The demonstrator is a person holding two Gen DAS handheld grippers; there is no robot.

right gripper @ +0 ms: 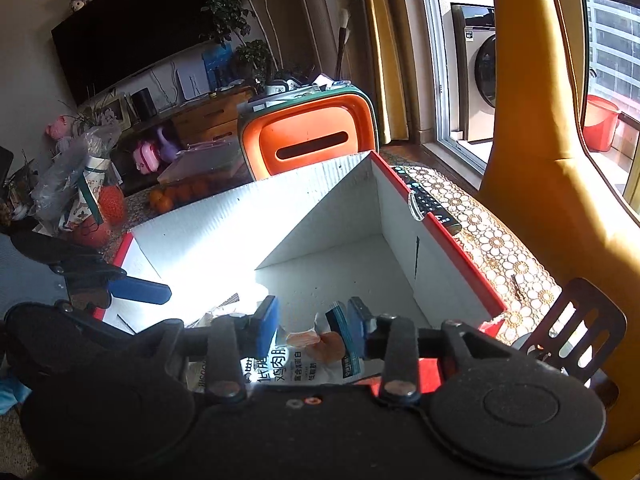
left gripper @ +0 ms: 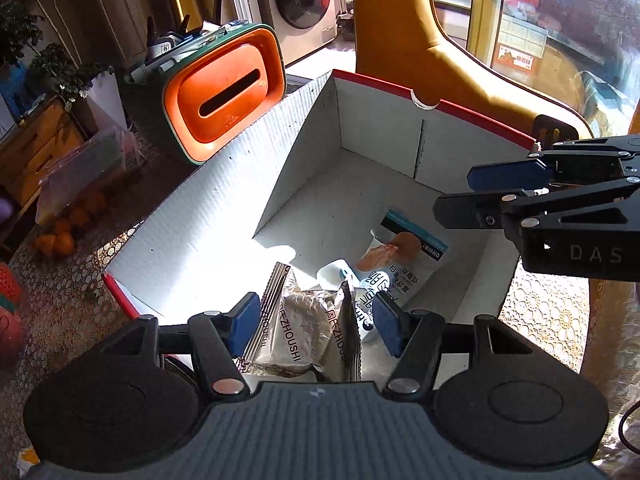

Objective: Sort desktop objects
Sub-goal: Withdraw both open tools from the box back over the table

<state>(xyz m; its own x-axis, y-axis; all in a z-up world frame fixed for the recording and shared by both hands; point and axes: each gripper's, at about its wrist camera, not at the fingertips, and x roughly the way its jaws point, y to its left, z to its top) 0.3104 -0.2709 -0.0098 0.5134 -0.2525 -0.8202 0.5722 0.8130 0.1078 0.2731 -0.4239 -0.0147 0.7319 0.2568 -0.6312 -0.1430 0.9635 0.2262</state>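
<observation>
Left gripper (left gripper: 316, 322): released, its 2 blue pads spread apart above the near end of the box; nothing pressed between them.
Silver snack packet (left gripper: 302, 330): lies on the box floor directly under the left gripper, seen in the gap between the pads, touching neither as far as the view shows.
Right gripper (right gripper: 312, 326): released, pads apart over the box's near right corner; the chicken packet's top edge stands just beside the right-hand pad, and contact there cannot be told.
Chicken breast packet (left gripper: 400, 264): on the box floor, right of and just beyond the left gripper, below the right gripper, overlapping the silver packet's right edge.
Box (left gripper: 248, 184): white corrugated inside, red outside, open-topped, resting on the tabletop beneath both grippers; the far half of its floor is bare.
Tabletop (right gripper: 496, 240): lace-patterned cover, showing right of the box.
Remote control (right gripper: 430, 200): dark, lying on the tabletop touching or just beside the box's far right wall.
Orange bin (left gripper: 226, 90): green-rimmed with a slot, beyond the box to the far left.
</observation>
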